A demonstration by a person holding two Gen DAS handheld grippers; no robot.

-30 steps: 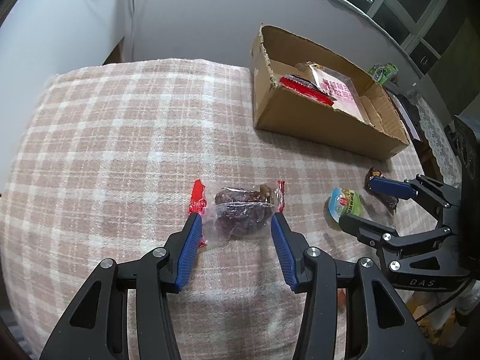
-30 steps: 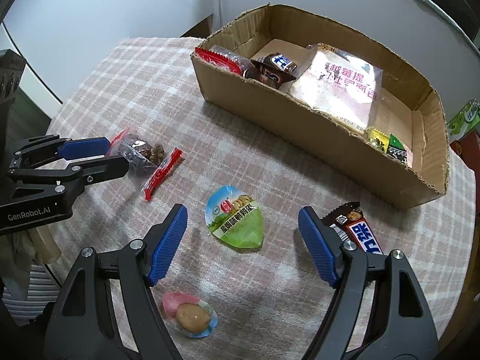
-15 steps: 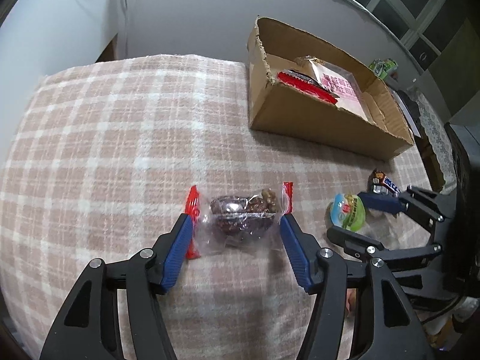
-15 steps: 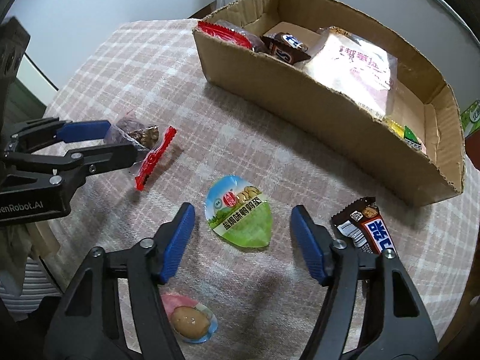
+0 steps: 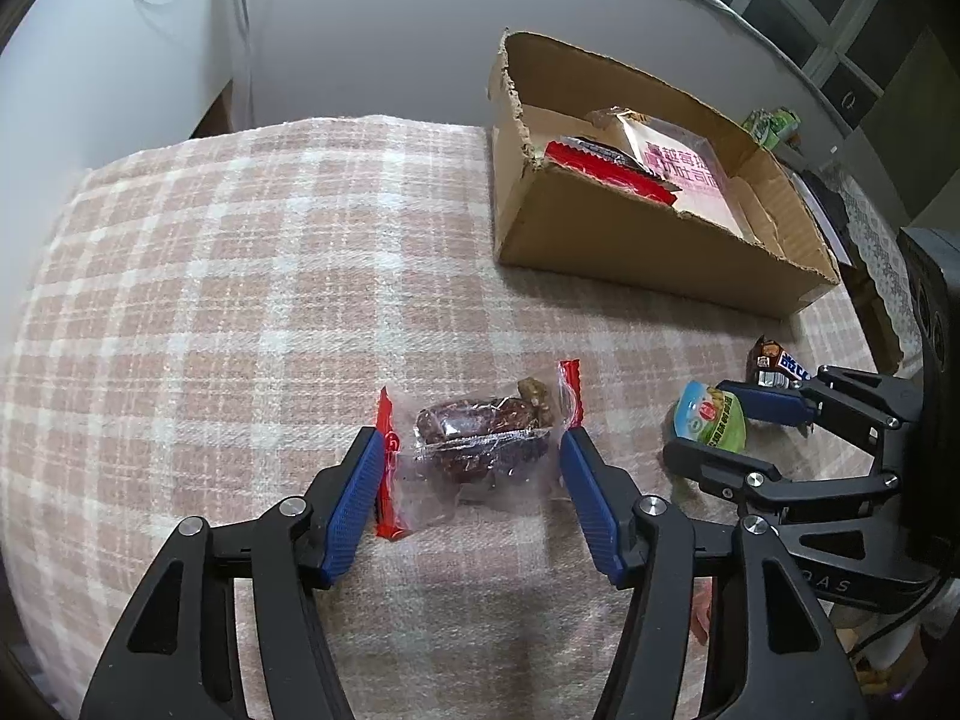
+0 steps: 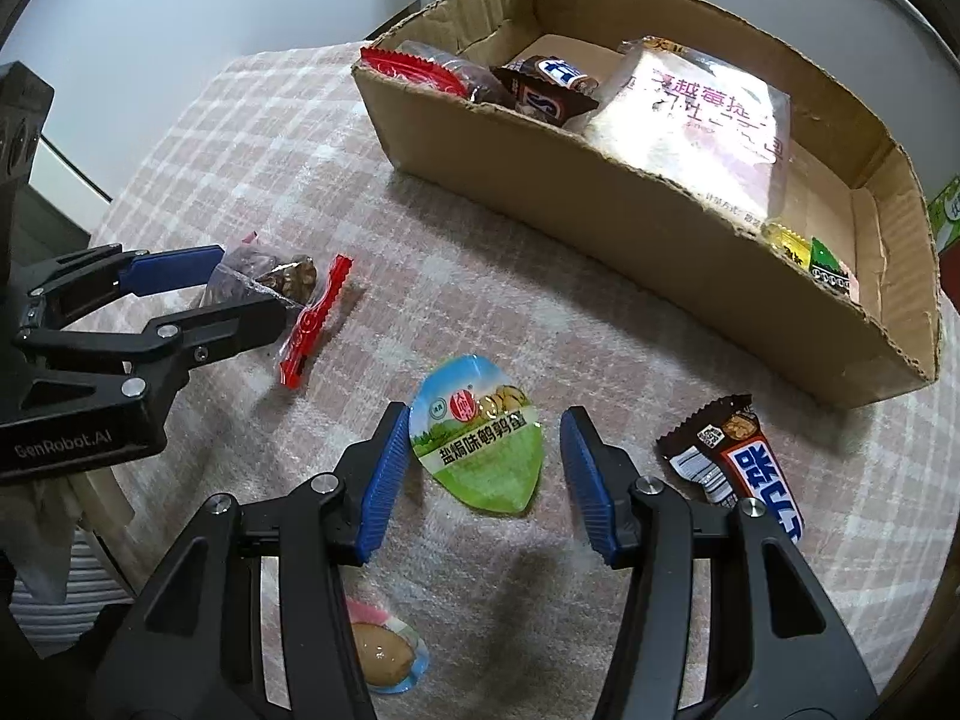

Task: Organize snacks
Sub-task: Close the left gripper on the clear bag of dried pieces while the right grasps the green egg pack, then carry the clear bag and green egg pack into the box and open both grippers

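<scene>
A clear red-ended packet of dark dried fruit (image 5: 480,444) lies on the checked cloth between the open fingers of my left gripper (image 5: 471,450); it also shows in the right wrist view (image 6: 270,282). My right gripper (image 6: 485,450) is open around a green-and-blue egg-shaped packet (image 6: 480,450), also seen in the left wrist view (image 5: 711,417). A brown chocolate bar (image 6: 738,462) lies right of it. A cardboard box (image 6: 660,222) behind holds several snacks, among them a large pink bag (image 6: 702,120).
A small clear packet with a brown egg (image 6: 384,654) lies near the table's front edge, under my right gripper. A green carton (image 5: 771,126) stands beyond the box. The checked cloth (image 5: 240,276) stretches out to the left of the box.
Both grippers have moved forward and down. The left now brackets the dried fruit packet and the right brackets the green packet. Neither has closed.
</scene>
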